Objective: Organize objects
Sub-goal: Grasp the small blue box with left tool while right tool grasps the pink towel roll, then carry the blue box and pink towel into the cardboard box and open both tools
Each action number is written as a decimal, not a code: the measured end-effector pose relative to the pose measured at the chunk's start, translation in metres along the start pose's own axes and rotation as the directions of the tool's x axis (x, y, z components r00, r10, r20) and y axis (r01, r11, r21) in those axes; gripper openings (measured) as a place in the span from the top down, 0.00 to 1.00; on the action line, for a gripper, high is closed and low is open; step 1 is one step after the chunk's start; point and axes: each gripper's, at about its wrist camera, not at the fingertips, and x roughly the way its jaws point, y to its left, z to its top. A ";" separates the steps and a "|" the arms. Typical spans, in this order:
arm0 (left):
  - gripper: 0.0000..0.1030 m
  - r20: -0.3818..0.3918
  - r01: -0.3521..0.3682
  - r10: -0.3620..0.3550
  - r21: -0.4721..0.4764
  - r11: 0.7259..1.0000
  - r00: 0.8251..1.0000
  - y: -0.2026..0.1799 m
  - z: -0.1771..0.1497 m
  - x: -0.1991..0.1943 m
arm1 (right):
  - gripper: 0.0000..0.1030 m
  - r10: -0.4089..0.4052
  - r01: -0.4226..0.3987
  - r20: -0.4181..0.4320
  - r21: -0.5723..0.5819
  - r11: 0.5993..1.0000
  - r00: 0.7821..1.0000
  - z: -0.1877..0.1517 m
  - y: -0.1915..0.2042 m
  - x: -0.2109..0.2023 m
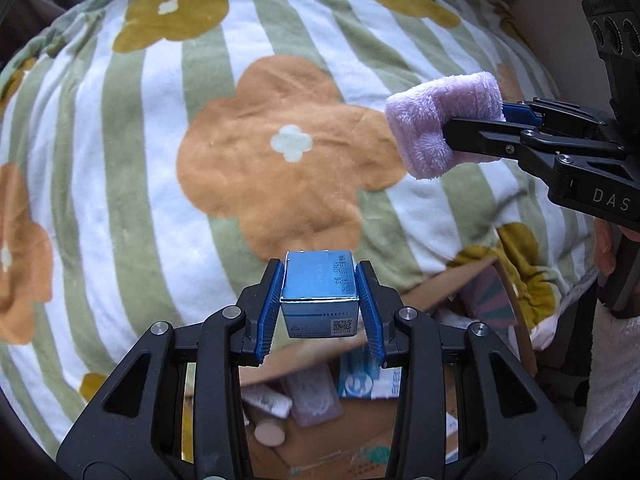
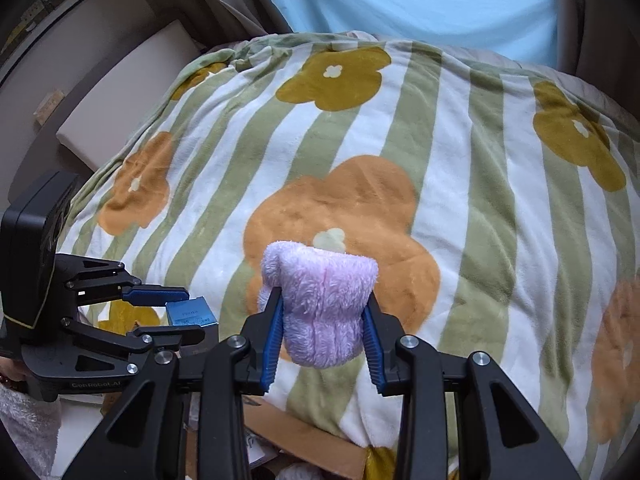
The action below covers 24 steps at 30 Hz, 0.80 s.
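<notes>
Left wrist view: the left gripper (image 1: 319,306) is clamped on a small blue box (image 1: 319,295), its pads flat against two opposite sides, above the bedspread (image 1: 132,184) near its front edge, where an open cardboard carton (image 1: 316,432) of oddments sits below. The box looks light, stiff and slick; those flat sides seem the safest hold.

Right wrist view: the right gripper (image 2: 323,330) is closed on a lilac plush roll (image 2: 320,300) over the bedspread's middle. It looks soft and light, so it probably squashes; a grip across its middle suits.
</notes>
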 end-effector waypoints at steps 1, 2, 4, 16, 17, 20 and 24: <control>0.67 0.007 -0.001 0.001 0.006 1.000 1.000 -0.003 -0.007 -0.009 | 0.68 0.002 -0.002 0.006 -0.005 1.000 1.000 -0.003 0.005 -0.007; 0.67 0.013 0.001 -0.001 0.011 1.000 1.000 -0.007 -0.013 -0.013 | 0.68 0.007 -0.007 0.013 -0.011 1.000 1.000 -0.008 0.011 -0.016; 0.67 0.025 0.004 -0.005 0.019 1.000 1.000 -0.012 -0.027 -0.027 | 0.68 0.013 -0.012 0.018 -0.019 1.000 1.000 -0.017 0.023 -0.030; 0.67 0.030 0.025 -0.026 0.012 1.000 0.999 -0.022 -0.118 -0.043 | 0.68 0.014 -0.013 0.027 -0.031 0.999 1.000 -0.099 0.073 -0.066; 0.67 0.032 0.024 -0.024 0.010 1.000 0.999 -0.022 -0.125 -0.042 | 0.68 0.005 -0.004 0.026 -0.033 0.999 1.000 -0.106 0.077 -0.066; 0.67 0.030 0.034 -0.033 -0.005 0.999 0.999 -0.019 -0.144 -0.038 | 0.68 -0.003 0.004 0.019 -0.040 0.999 1.000 -0.125 0.085 -0.064; 0.67 0.025 0.048 -0.048 -0.023 0.999 0.999 -0.015 -0.165 -0.029 | 0.68 -0.006 0.006 0.004 -0.032 0.999 1.000 -0.149 0.092 -0.054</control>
